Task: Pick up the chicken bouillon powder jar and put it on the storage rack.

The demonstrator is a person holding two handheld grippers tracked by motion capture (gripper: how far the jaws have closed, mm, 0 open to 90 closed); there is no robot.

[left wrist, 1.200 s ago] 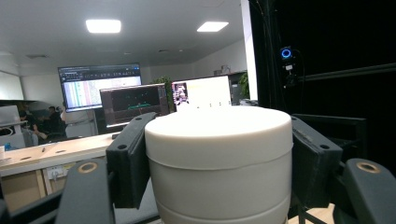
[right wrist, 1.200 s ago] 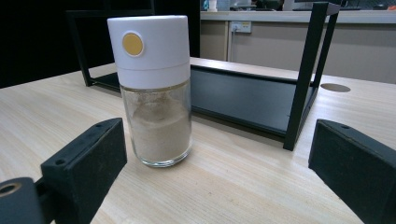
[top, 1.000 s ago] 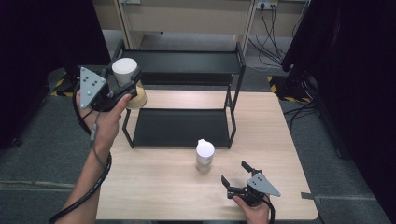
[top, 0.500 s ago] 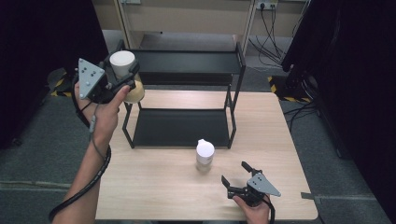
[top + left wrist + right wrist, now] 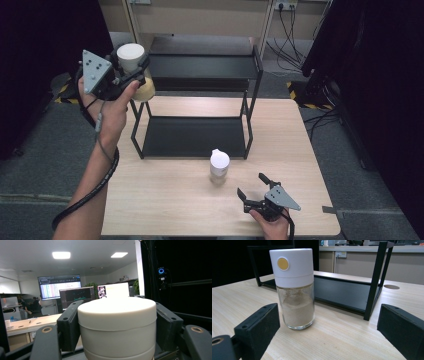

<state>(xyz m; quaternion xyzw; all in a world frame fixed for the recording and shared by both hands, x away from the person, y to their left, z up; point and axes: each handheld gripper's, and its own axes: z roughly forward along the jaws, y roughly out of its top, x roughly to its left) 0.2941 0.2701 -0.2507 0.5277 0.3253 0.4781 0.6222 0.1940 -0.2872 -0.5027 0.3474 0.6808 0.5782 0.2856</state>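
A white-lidded jar (image 5: pixel 131 52) with a beige body is held up in the air at the top left corner of the black two-tier rack (image 5: pixel 200 65). My left gripper (image 5: pixel 131 62) is shut on it; in the left gripper view the pads press both sides of the jar's white lid (image 5: pixel 117 325). A glass spice jar (image 5: pixel 219 165) with a white cap stands upright on the table in front of the rack. My right gripper (image 5: pixel 251 185) rests low near the table's front edge, open, with the spice jar (image 5: pixel 294 290) a short way ahead of its fingers (image 5: pixel 259 325).
The rack's lower shelf (image 5: pixel 192 135) and top shelf are bare. The wooden table (image 5: pixel 165 200) has free room left of the spice jar. Cables and a dark curtain lie beyond the table's right side.
My left gripper has risen with the white-lidded jar, now level with the rack's top shelf. The right gripper and the spice jar have not moved.
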